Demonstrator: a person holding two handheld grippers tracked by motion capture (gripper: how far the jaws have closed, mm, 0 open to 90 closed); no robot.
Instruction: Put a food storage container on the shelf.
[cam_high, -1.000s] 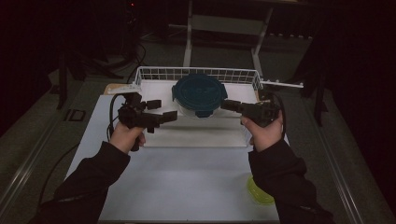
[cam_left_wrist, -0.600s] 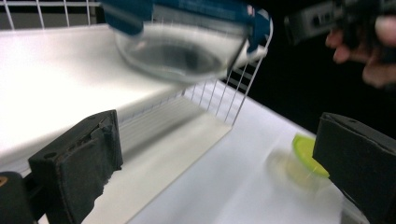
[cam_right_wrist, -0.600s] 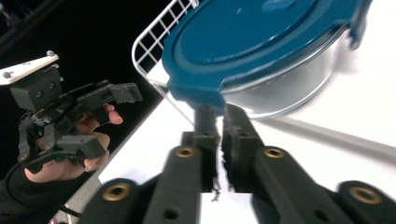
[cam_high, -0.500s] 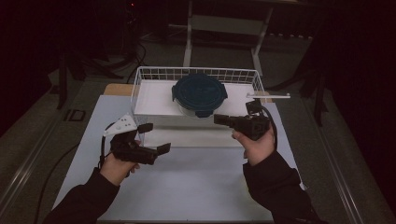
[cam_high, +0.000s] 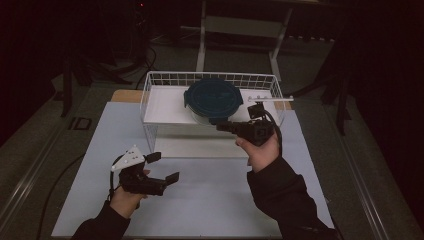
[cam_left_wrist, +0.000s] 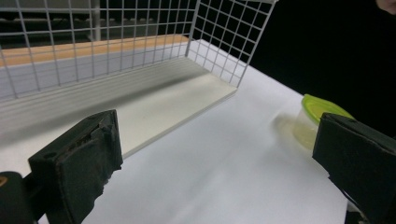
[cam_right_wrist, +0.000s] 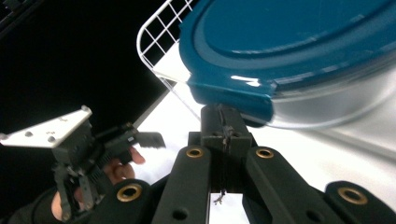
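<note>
Wire basket (cam_high: 150, 92) edge beside round teal-lidded container (cam_high: 213, 98).

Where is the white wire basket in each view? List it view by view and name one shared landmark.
High view: the wire basket sits upper centre, at the table's far side.
Left gripper view: its mesh walls run across the top, corner at top centre.
Right gripper view: its curved corner shows upper left, beside the blue lid.
Shared landmark: the white tabletop.

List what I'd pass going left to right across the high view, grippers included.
Left gripper → blue-lidded container in the wire basket → right gripper → basket's white handle.
</note>
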